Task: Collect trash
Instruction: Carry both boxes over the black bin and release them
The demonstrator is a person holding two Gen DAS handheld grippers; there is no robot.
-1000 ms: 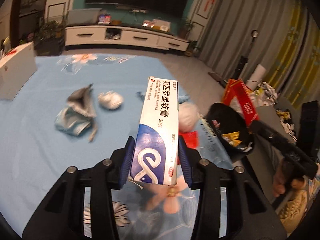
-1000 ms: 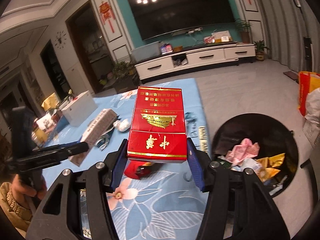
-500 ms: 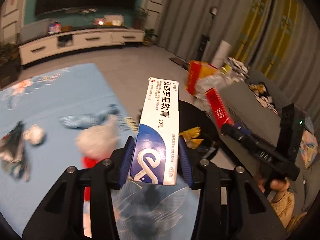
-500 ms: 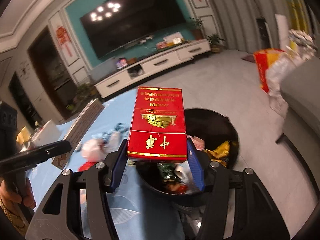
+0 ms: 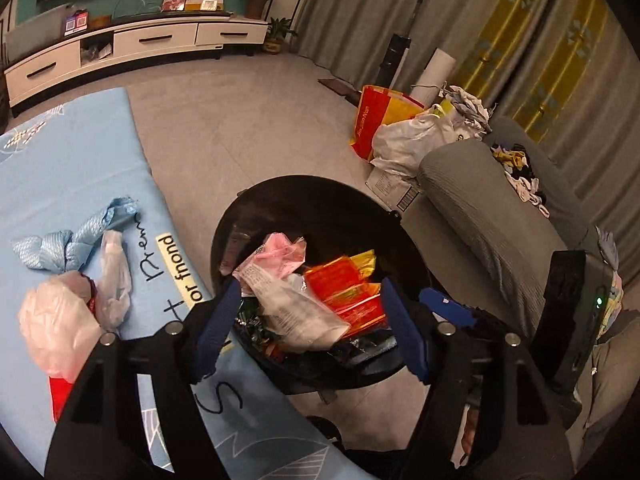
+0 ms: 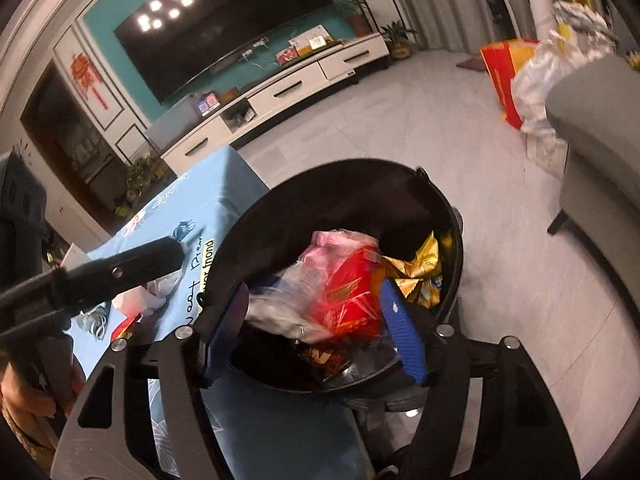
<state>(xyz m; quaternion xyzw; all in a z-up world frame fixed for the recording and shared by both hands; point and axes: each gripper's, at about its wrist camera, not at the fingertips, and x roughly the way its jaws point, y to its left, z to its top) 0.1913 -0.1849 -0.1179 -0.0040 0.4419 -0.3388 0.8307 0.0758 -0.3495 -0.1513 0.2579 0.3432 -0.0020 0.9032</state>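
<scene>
left hand-held gripper [image 5: 308, 324]: jaws opening, nothing between, over black bin [image 5: 256, 204]
right hand-held gripper [image 6: 316, 324]: jaws opening, empty; blurred red pack [image 6: 352, 300] below
left view only: blue rag [image 5: 76, 240] on worktop [image 5: 60, 160]

Teal wall [image 6: 116, 12], grey floor [image 5: 240, 120], grey curtains [image 5: 360, 12]

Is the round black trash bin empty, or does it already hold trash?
Holds trash. The round black trash bin contains a pink plastic wrapper, red packaging and gold foil.

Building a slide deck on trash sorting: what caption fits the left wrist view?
Left gripper, jaws opening and empty, above the black bin of wrappers beside the blue table.
</scene>
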